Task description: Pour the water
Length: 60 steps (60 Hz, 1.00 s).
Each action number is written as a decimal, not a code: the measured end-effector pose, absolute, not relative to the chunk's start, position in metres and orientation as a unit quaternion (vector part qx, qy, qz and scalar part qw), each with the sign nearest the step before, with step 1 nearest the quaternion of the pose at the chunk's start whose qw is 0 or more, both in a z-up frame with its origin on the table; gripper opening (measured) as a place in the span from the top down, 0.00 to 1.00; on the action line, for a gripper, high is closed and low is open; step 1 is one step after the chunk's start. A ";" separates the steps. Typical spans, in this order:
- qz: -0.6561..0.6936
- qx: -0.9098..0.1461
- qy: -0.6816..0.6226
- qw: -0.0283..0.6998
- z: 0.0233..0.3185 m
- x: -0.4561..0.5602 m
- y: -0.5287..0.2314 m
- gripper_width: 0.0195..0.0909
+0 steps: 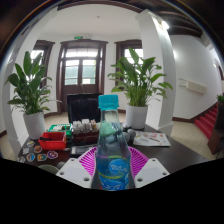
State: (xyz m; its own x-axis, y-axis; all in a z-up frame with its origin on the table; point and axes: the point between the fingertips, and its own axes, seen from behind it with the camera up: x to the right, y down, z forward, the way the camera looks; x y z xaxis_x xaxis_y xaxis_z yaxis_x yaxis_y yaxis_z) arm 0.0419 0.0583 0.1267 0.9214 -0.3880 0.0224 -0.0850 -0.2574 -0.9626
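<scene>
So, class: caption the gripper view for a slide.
Gripper shut on a capped water bottle above a cluttered table, potted plants behind.

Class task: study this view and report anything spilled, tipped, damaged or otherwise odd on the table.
Nothing stands out. The bottle stands upright with its blue cap on, between the fingers of the hand-held gripper, over a pink dish. No spill shows on the table. Two plants stand upright behind.

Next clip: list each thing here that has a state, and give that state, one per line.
Water bottle: upright, blue cap on, between the tongs' fingers.
Tongs: fingers close at either side of the bottle; grip cannot be confirmed.
Double doors: closed.
Left potted plant: upright.
Right potted plant: upright.
</scene>
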 end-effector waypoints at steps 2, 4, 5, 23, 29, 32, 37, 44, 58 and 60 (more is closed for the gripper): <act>-0.123 -0.785 0.151 0.588 0.118 0.042 0.060 0.67; -0.118 -0.786 0.149 0.588 0.109 0.042 0.066 0.65; -0.116 -0.786 0.149 0.589 0.105 0.042 0.066 0.65; -0.099 -0.758 0.184 0.618 0.107 0.048 0.059 0.56; -0.081 -0.759 0.201 0.614 0.104 0.048 0.053 0.42; -0.073 -0.764 0.203 0.608 0.103 0.045 0.047 0.21; -0.064 -0.767 0.201 0.606 0.105 0.039 0.033 0.14; -0.061 -0.774 0.182 0.603 0.109 0.022 0.004 0.14; -0.052 -0.804 0.121 0.580 0.120 -0.023 -0.067 0.13; -0.050 -0.806 0.112 0.579 0.125 -0.029 -0.077 0.13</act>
State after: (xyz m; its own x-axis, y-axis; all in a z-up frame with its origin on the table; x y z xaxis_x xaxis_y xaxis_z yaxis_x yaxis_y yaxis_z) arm -0.0291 -0.0771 0.1254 0.9699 -0.2385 -0.0482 -0.1220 -0.3051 -0.9445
